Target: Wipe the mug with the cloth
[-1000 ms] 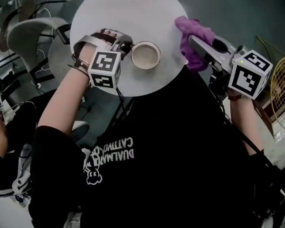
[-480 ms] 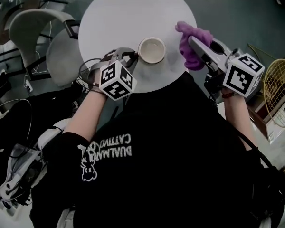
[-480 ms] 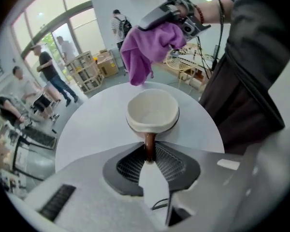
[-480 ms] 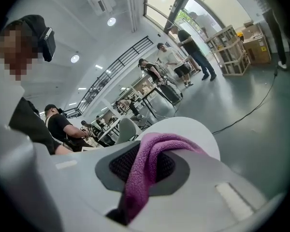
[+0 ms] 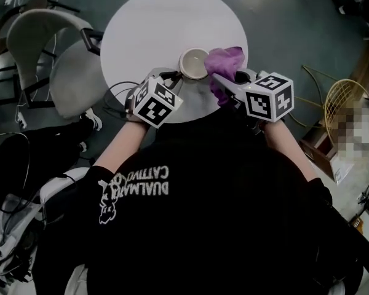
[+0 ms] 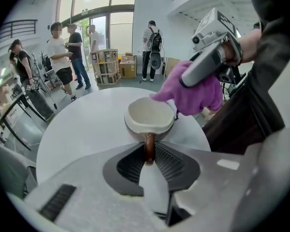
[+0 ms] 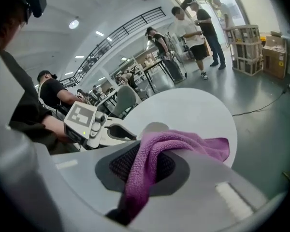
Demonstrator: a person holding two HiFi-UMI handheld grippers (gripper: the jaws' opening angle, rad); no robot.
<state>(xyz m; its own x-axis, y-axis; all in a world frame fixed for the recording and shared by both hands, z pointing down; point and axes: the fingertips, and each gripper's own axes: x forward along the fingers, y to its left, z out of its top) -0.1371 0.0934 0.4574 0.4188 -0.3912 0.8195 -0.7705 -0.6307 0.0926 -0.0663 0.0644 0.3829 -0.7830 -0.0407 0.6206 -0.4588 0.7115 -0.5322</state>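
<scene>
A mug (image 5: 195, 63), cream inside and brown outside, stands near the front edge of the round white table (image 5: 160, 23). My left gripper (image 5: 172, 78) is shut on the mug's brown handle (image 6: 149, 146), which sits between its jaws. My right gripper (image 5: 224, 82) is shut on a purple cloth (image 5: 224, 60). The cloth (image 6: 193, 88) hangs against the right side of the mug's (image 6: 150, 117) rim. In the right gripper view the cloth (image 7: 183, 144) drapes out of the jaws and hides most of the mug behind it.
A grey chair (image 5: 37, 35) stands left of the table. A yellow wire basket (image 5: 341, 109) and cables lie on the floor to the right. Several people (image 6: 63, 57) and stacked boxes (image 6: 106, 64) are far behind the table.
My right gripper has swung left with the cloth, from the table's right edge to the mug's rim. My left gripper has rolled over while staying at the mug's handle.
</scene>
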